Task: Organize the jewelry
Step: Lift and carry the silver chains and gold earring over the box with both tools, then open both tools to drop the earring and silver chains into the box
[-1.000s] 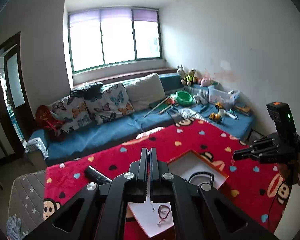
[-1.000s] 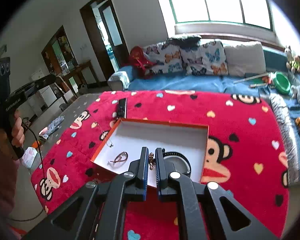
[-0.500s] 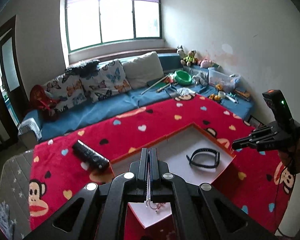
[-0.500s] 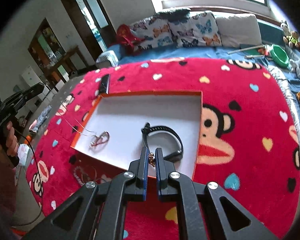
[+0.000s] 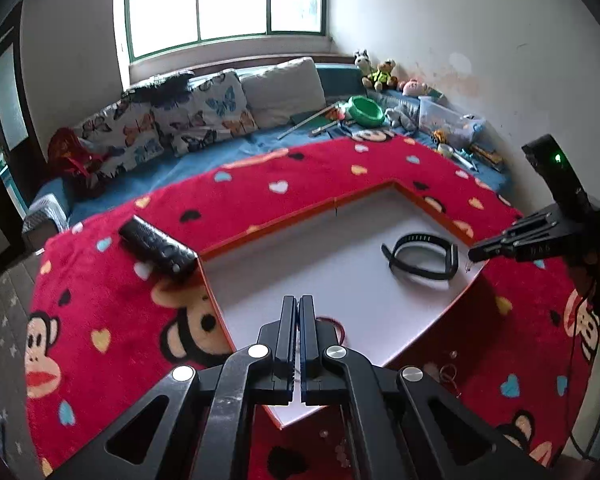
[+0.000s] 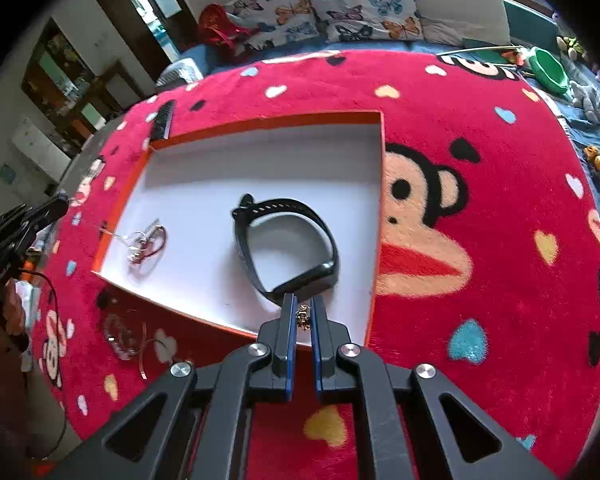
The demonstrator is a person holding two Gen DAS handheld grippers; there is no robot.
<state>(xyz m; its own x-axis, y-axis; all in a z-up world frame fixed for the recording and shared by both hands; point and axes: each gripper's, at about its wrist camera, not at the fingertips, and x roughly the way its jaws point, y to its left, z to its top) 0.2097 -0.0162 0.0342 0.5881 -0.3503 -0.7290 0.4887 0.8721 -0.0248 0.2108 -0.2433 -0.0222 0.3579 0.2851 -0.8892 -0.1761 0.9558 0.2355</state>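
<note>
Now both our grippers sit low over the white box on the red blanket.

From the left wrist view, our left gripper (image 5: 299, 308) is clenched above the near corner of the white box (image 5: 300, 248), seemingly on a thin chain that is hard to make out; the box's orange rim runs close on the left, open floor stretches to the black wristband (image 5: 420, 256). From the right wrist view, our right gripper (image 6: 302, 312) grasps a small gold charm (image 6: 302, 317) over the near rim, just beside the wristband; the tangled chain and red loop (image 6: 146, 244) lie by the left rim, with bare floor between.
</note>
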